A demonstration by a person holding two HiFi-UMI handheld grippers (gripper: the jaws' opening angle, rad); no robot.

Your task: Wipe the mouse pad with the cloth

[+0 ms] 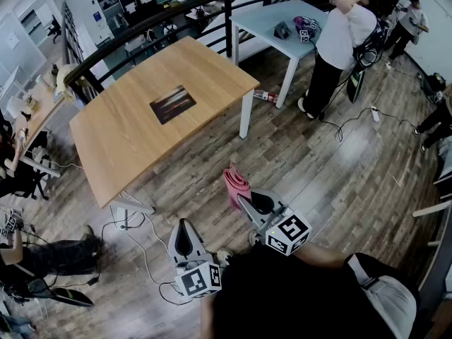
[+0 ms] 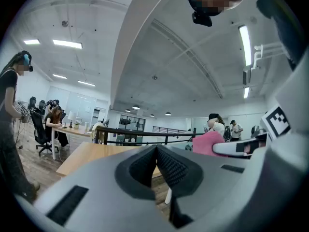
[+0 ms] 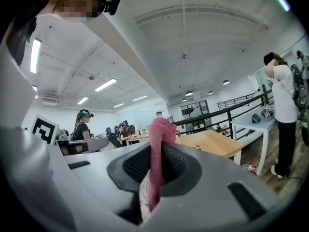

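Observation:
A dark mouse pad lies flat near the middle of the wooden table, far from both grippers. My right gripper is shut on a pink cloth, held over the floor short of the table; the cloth sticks up between its jaws. My left gripper is shut with nothing in it, lower left of the right one. In the left gripper view the jaws meet, with the table ahead and the pink cloth at the right.
A light blue table with small items stands at the back right, a person beside it. A black railing runs behind the wooden table. Cables trail on the floor, a bottle lies by a table leg, and people sit at left.

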